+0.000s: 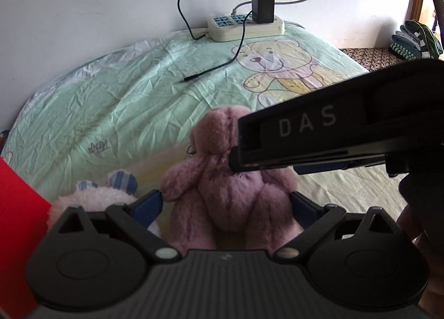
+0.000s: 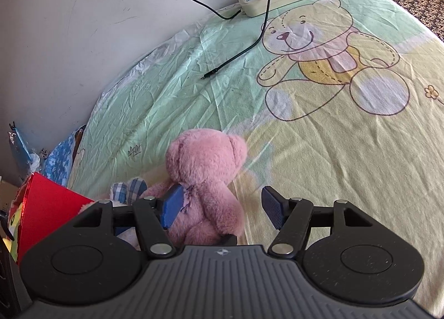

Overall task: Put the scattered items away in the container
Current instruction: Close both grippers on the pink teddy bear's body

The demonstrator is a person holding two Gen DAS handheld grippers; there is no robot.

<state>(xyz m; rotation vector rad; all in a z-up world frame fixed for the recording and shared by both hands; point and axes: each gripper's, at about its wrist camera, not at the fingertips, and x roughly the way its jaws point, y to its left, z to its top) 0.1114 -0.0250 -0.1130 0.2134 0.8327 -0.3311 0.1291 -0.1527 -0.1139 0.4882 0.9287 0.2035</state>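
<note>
Pink plush bear [image 1: 230,188] on bed [image 2: 319,152]: soft, light, squashable; grasp torso. Left gripper [image 1: 226,204] apart astride it; right gripper [image 2: 222,205] apart.

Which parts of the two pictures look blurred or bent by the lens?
Left wrist view: the pink teddy bear is soft and out of focus, and the right gripper crossing it is blurred. Right wrist view: the bear is sharper, and the bedsheet bulges from fisheye distortion.

Left gripper [image 1: 226,204] spread wide around the pink teddy bear [image 1: 230,180].
</note>
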